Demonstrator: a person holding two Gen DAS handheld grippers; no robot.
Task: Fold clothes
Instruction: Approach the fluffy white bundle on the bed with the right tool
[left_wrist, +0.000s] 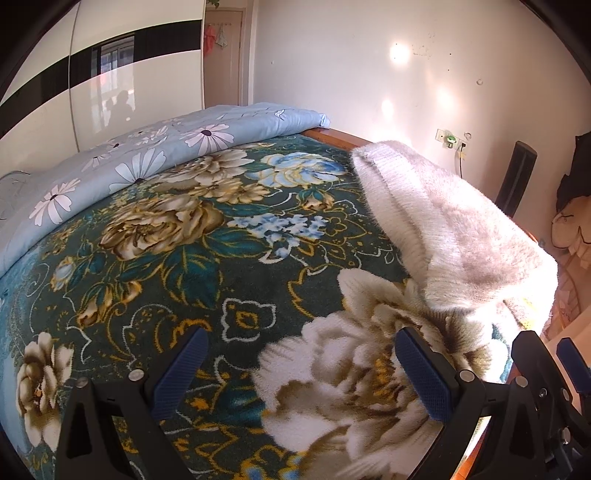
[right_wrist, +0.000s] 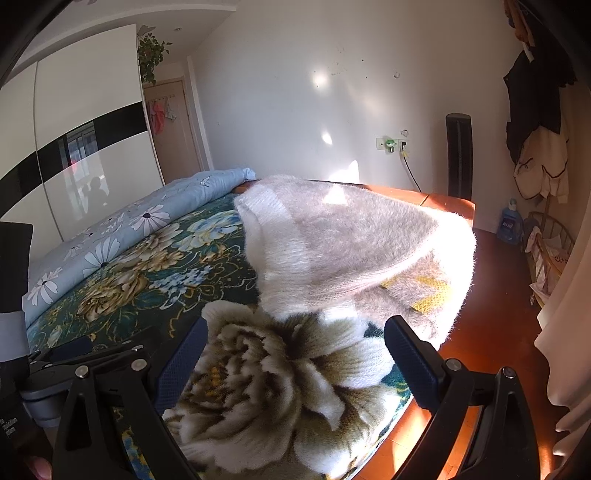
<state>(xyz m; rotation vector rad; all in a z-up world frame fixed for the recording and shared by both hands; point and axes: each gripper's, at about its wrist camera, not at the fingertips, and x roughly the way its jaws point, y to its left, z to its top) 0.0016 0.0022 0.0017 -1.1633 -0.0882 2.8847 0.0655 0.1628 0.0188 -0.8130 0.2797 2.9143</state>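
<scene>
The right gripper (right_wrist: 295, 354) stands wide with nothing between its jaws, hovering over the floral blanket (right_wrist: 266, 391). The fuzzy pale sweater (right_wrist: 354, 254) lies just ahead of it and a little to its right, at the bed's edge. The left gripper (left_wrist: 299, 369), also wide and empty, sees the same sweater (left_wrist: 458, 225) farther off to its right, so the right 1 looks nearer. The garment's long axis runs from the near hem away toward the wall.

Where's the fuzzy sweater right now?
The sweater lies folded on the floral blanket at the bed's right edge, just beyond the right gripper; in the left wrist view it sits far right.
</scene>
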